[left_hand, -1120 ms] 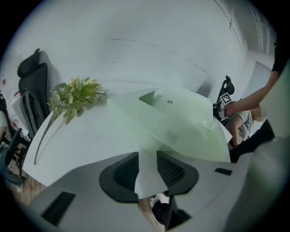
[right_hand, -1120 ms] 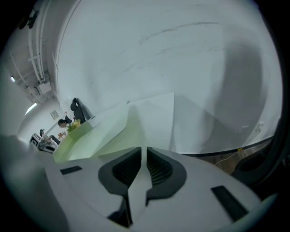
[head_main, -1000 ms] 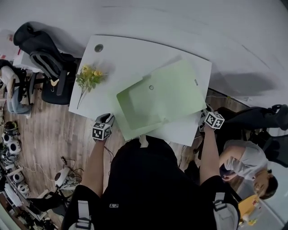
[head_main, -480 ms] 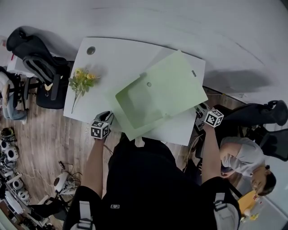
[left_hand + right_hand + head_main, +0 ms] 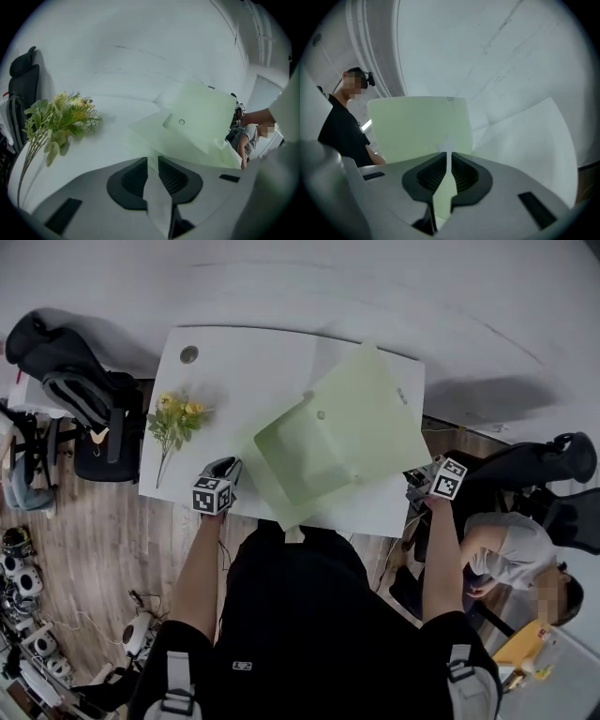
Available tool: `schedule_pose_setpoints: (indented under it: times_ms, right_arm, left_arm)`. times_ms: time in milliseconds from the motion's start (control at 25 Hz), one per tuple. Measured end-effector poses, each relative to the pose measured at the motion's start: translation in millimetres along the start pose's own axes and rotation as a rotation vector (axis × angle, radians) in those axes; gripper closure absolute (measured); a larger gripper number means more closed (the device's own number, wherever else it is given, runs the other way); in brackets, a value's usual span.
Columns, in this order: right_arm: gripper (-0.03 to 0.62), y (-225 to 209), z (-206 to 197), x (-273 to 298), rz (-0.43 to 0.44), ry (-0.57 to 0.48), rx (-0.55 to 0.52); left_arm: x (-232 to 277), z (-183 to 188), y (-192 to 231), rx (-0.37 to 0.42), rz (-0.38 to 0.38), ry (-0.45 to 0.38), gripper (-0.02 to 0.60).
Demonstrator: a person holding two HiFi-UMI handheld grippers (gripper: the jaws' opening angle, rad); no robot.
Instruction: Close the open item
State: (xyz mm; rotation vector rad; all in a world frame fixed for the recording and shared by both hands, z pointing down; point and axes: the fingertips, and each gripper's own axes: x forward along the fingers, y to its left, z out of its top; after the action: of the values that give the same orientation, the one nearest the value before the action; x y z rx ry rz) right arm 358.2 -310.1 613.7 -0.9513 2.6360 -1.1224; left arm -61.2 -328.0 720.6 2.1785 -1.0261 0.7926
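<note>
- The green folder [image 5: 366, 404] lies centre-right on the white worktop [image 5: 253, 362] and is not closed. One panel stands raised instead of lying flat on the other.
- Your right gripper [image 5: 449, 159], at the folder's right corner, has its fingers clamped on a thin green edge. The raised panel rises just beyond them.
- Your left gripper [image 5: 152, 161], lower left of the folder, has its fingers apart and closing. The folder's near edge reaches the gap but is not yet pinched.
- Still to do, I judge: fold the raised panel down flat and fasten it.
</note>
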Motion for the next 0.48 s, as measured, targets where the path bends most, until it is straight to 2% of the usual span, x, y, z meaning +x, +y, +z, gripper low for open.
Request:
schedule_pose_setpoints:
  times_ms: [240,480]
  right_arm:
    - [0.568,40,-7,34,0.082,0.098,-0.039]
    - [0.569,63,-10,50,0.070,0.104,-0.069]
  left_arm:
    - [17,40,9,0.039,-0.046,-0.036,0.517]
    - [28,55,10,0.057,-0.095,-0.053,0.525]
